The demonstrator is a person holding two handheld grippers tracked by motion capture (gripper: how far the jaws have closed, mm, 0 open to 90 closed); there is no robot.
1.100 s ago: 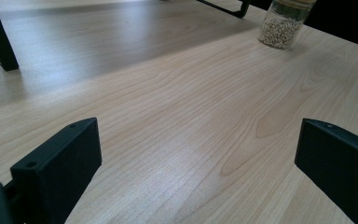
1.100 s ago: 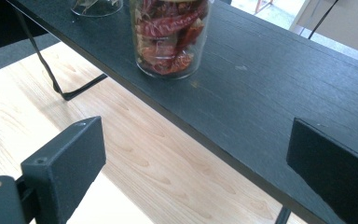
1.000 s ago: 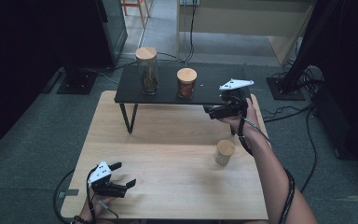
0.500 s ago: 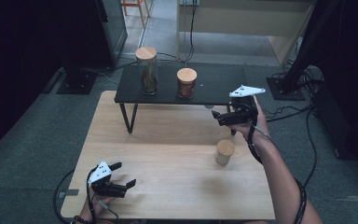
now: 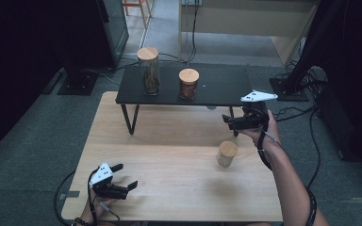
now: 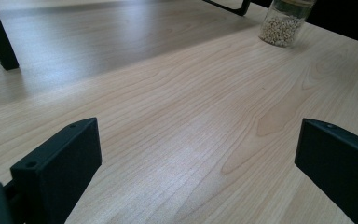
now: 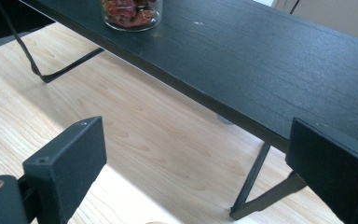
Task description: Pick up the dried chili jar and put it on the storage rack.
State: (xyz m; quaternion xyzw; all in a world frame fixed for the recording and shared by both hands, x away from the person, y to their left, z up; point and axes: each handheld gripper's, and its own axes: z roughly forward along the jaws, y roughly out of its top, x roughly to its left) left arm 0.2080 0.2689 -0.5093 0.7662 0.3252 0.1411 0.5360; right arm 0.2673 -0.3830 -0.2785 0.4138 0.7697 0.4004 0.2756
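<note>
So the right gripper (image 5: 231, 121) is up in the air right at the front edge of the black shelf (image 5: 221, 89), near its right end, and its jaws are spread wide with nothing in them. In the right gripper view you look straight between them at the shelf top and one of its thin metal legs.

The thing closest to it is the small jar with the wooden lid (image 5: 226, 153), which sits on the counter (image 5: 169, 141) just in front of the shelf's right end, below and a bit toward the person from that gripper, not touching it. The left gripper view catches its bottom half (image 6: 284, 24), and it's full of pale little beans or grains, can't tell which.

The left gripper (image 5: 122, 178) is way off from the shelf, down at the near left corner of the counter, resting low over the wood. Its jaws are wide apart too, empty.

On the shelf itself there's a tall jar (image 5: 148, 69) toward the left end and a shorter jar (image 5: 188, 83) with reddish stuff inside around the middle, both with wooden lids. The right gripper view shows the bottom of the shorter jar (image 7: 130, 14).
</note>
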